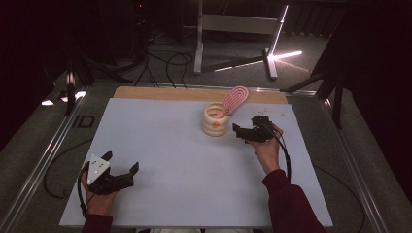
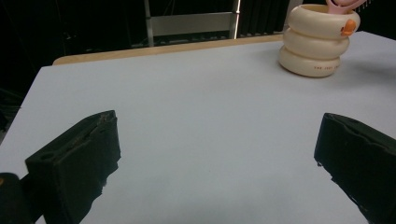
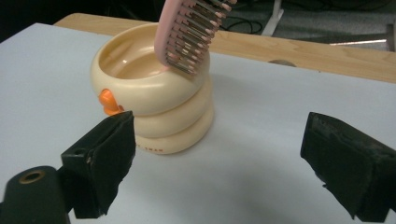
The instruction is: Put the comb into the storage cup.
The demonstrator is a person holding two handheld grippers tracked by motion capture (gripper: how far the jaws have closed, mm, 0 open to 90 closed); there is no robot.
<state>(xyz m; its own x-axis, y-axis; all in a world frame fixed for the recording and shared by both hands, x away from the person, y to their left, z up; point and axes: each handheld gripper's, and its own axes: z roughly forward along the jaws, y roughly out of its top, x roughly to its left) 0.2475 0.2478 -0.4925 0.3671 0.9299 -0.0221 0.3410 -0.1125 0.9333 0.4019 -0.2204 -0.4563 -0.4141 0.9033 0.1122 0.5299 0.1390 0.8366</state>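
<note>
Standing toward the far side of the white table [image 1: 160, 160], at about one o'clock from its centre, is the cream holder made of three stacked glossy rings [image 1: 215, 121], with a small orange knob on the top ring's outer wall. A line of tiny reddish lettering is running along the bottom ring in both gripper views, too small to read. Leaning out of the holder toward one o'clock is the pink plastic hairbrush [image 1: 233, 99]; its handle is sitting down inside the holder and is hidden by the rim, and in the right gripper view its head is being cut off by the top edge.

The right gripper [image 1: 245, 132] is hovering just beside the holder at its three o'clock, apart from it, with its black jaws spread wide and nothing between them. The left gripper [image 1: 121, 165] is resting near the table's front edge at about seven o'clock, well apart from the holder, its jaws likewise spread and empty over bare tabletop. A strip of light wooden board [image 1: 145, 93] is showing along the table's far edge, and the dark floor beyond is hard to make out.
</note>
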